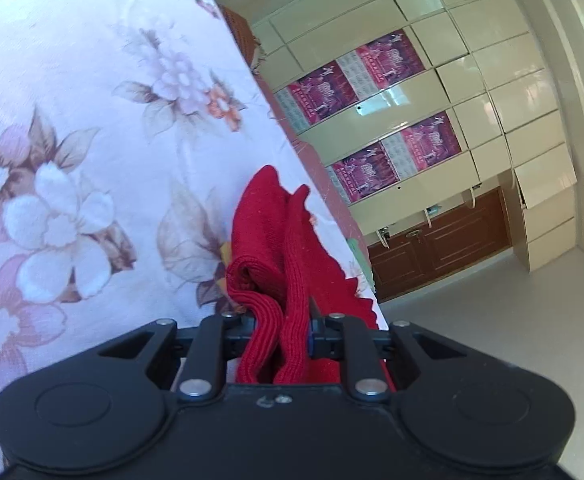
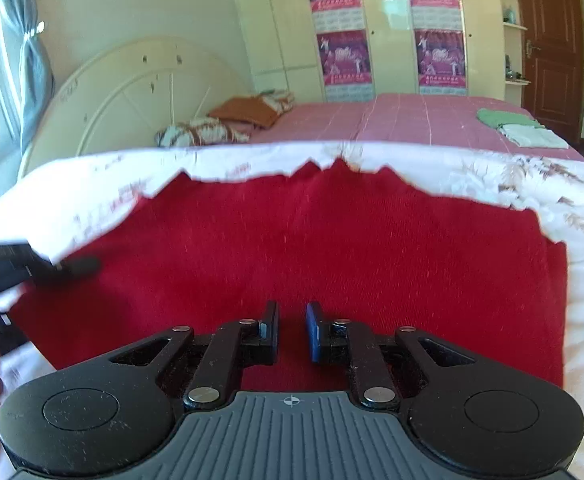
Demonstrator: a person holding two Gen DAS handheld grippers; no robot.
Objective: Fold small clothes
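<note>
garment [image 2: 292, 248] on sheet [image 2: 572, 200], clothes pile [image 2: 520, 126] behind

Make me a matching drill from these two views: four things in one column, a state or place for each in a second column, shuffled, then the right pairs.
Things:
1. left hand-held gripper
2. right hand-held gripper
3. red garment
4. green cloth

States or places:
A. spread on the floral sheet
B. folded on the pink bedspread
C. jaws apart above red fabric, holding nothing
D. clamped on bunched red ribbed fabric

Pairs: 1-D, 2-C, 3-A, 4-B
</note>
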